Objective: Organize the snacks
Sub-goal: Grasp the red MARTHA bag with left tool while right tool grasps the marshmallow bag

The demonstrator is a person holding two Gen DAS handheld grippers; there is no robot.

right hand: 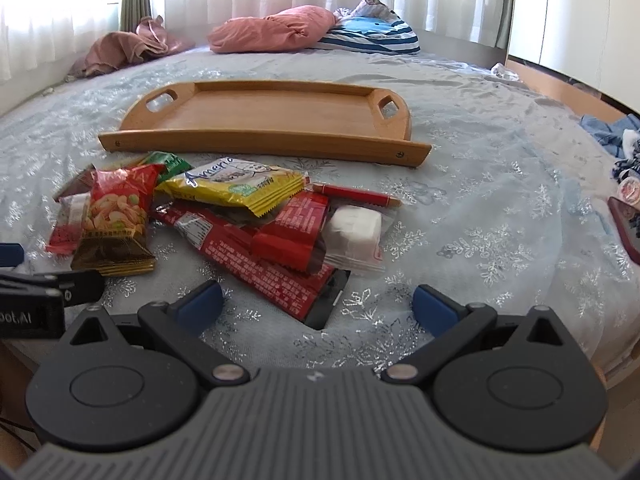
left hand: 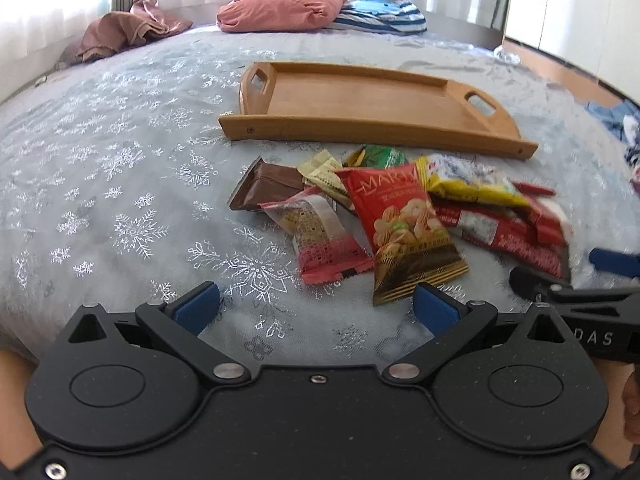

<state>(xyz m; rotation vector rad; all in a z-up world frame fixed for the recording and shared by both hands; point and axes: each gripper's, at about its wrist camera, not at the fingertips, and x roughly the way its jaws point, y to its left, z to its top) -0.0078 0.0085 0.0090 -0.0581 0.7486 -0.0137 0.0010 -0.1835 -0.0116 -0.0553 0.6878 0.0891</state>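
Note:
A pile of snack packets lies on the bed in front of an empty wooden tray (left hand: 360, 98) (right hand: 256, 118). The pile holds a red nut bag (left hand: 404, 224) (right hand: 116, 212), a brown packet (left hand: 264, 190), a pink packet (left hand: 320, 236), a yellow packet (left hand: 476, 184) (right hand: 236, 188), red wrappers (right hand: 260, 256) and a white packet (right hand: 352, 232). My left gripper (left hand: 316, 308) is open and empty, just short of the pile. My right gripper (right hand: 318, 306) is open and empty, its fingers either side of the red wrappers' near end. Each gripper shows at the other view's edge.
The bed has a pale blue snowflake cover (left hand: 120, 184). Pink (left hand: 280, 8) and striped (left hand: 380, 16) pillows and a brown cloth (left hand: 124, 32) lie at the far end. Clothes (right hand: 616, 136) and a dark red object (right hand: 626, 228) lie at the right edge.

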